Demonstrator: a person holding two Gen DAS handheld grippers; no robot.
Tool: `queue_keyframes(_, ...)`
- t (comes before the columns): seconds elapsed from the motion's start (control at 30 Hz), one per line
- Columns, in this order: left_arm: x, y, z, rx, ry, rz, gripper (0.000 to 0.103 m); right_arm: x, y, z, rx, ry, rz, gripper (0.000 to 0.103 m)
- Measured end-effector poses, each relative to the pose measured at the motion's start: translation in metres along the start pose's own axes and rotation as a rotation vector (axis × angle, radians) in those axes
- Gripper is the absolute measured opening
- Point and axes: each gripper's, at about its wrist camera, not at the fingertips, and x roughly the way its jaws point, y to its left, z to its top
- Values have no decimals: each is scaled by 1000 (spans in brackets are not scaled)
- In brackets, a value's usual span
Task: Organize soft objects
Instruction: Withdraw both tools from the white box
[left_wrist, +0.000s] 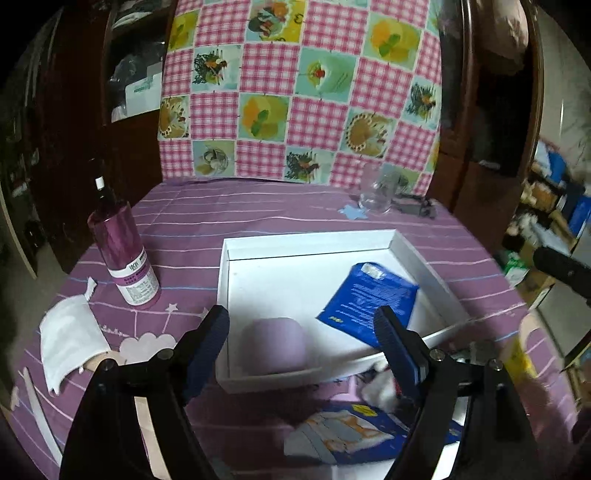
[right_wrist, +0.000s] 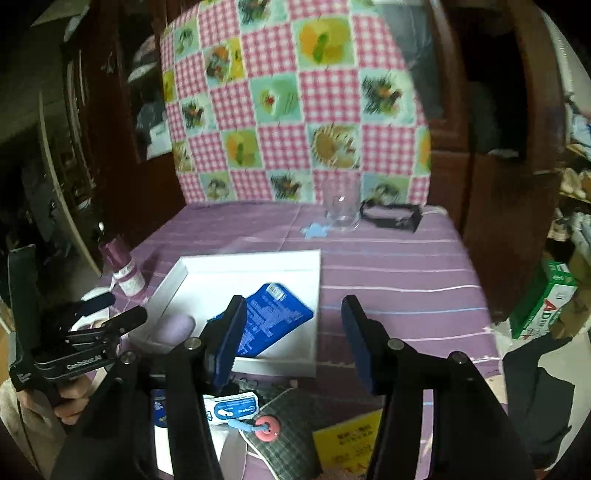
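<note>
Meanwhile, both tongs, left (left_wrist: 301, 328) and right (right_wrist: 293, 325), are hovering released over the shallow white cardboard tray (left_wrist: 424, 266) already holding a blue soft packet (left_wrist: 373, 291); remaining packets deserve gentle, centred pinches.

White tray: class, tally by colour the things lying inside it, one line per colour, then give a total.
Blue: 1, the blue packet
Lilac: 1, the lilac soft object
Total: 2 inside the white tray
</note>
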Motion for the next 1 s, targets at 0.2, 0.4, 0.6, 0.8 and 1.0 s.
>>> queue_keyframes(0.2, -29, 2, -9, -19, -32, 3, 82, -23, -1, -15, 23, 11, -77, 55)
queue_keyframes(0.4, -55, -2, -41, 0, -85, -3, 82, -30, 1, -54, 24, 36, -75, 55)
queue_keyframes(0.6, -52, 0, -61, -15, -67, -40, 82, -27, -2, -78, 81, 78, -68, 55)
queue_keyframes(0.8, -49, 5, -65, -39, -37, -39, 82, -33, 4, -81, 57, 44, -240, 55)
queue_keyframes(1.0, -45, 3, -68, -38, -7, -36, 82, -26, 5, -86, 67, 95, -191, 55)
